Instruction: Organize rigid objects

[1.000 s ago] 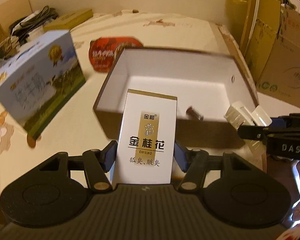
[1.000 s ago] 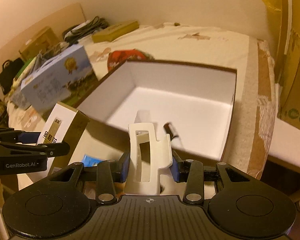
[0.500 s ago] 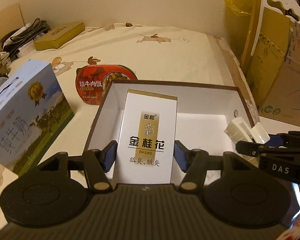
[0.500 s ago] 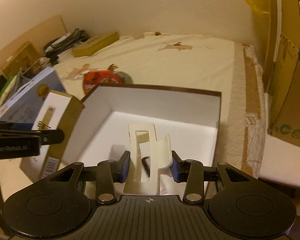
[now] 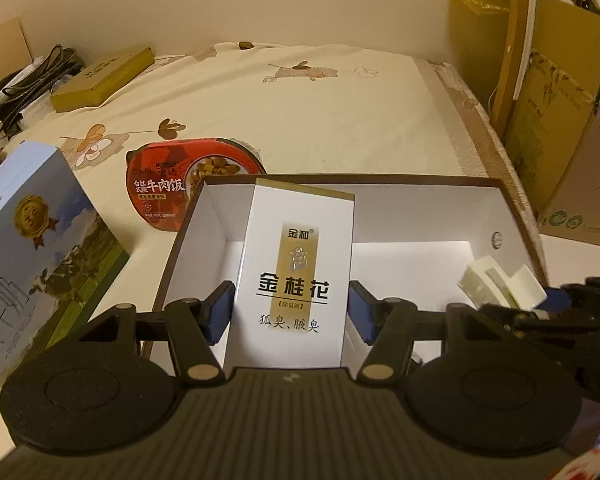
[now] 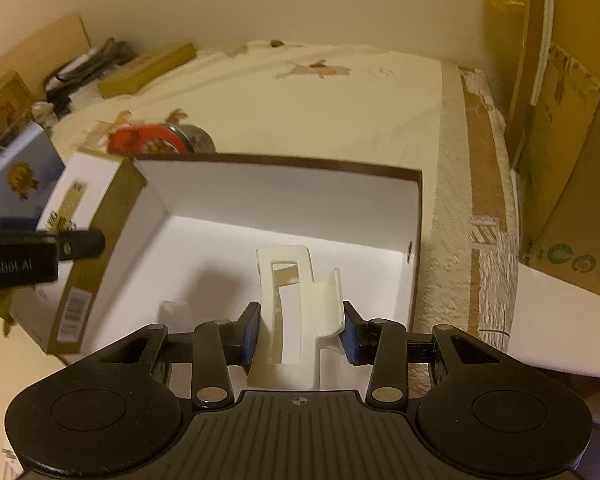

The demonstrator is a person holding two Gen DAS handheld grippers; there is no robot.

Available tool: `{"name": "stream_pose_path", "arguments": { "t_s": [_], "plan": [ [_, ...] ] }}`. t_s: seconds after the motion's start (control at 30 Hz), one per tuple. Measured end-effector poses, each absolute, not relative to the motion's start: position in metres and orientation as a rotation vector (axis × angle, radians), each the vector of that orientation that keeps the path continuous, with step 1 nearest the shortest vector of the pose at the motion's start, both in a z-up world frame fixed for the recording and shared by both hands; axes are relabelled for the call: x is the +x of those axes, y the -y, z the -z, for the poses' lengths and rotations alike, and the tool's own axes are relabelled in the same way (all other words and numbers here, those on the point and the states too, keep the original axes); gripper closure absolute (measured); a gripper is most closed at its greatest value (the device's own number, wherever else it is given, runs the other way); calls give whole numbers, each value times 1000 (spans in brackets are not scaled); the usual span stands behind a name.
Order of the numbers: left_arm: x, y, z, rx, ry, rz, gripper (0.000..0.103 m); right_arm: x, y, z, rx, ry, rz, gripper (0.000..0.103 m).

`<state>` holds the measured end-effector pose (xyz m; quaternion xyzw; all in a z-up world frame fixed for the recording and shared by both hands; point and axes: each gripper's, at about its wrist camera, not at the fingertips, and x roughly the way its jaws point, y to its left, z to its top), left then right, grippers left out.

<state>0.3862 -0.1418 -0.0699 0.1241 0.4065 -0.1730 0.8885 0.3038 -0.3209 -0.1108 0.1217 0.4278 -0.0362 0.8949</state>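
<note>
Fingers of left gripper clamp a white carton w/ gold stripe & black Chinese print, blue pads flat on both long sides, carton upright between them. Right gripper is clenched on a cream plastic clip, pads pressing its two outer faces; clip stands up out of the jaws, cut-out slot facing camera.

Both loads hang over the open tray, a shallow box w/ white inside & dark brown rim. Left view: carton is over tray's left half, lower end hidden behind gripper body, so can't tell if it touches the floor. Clip shows at right edge, near tray's right wall, w/ right gripper behind it. Right view: clip is over the near-middle of tray; carton at tray's left wall, brown side w/ barcode facing, left gripper holding it. Small pale item on tray floor just left of the clip, too blurred to name.

Left of tray, on the cream sheet w/ leaf print: blue milk box, tilted look from fisheye. Just past tray's far-left corner: red round meal bowl, touching or nearly touching the rim. Farther back left: flat olive box, then black cables by the wall. Right side, off the bed: brown cardboard boxes stacked upright.
</note>
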Motion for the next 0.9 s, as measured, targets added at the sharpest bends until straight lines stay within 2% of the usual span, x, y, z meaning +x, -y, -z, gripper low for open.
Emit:
{"name": "stream_pose_path", "arguments": {
  "t_s": [0.37,0.83,0.87,0.9],
  "plan": [
    [401,137,120,267,-967,335,46,303,324,128,242,-911,96,65],
    [378,116,118,263,-976,339,46,302,323,131,246,-910,121,65],
    [376,114,117,261,-978,340,46,300,324,130,253,-902,120,62],
    [373,111,116,257,-978,341,46,299,324,129,258,-898,117,53]
  ]
}}
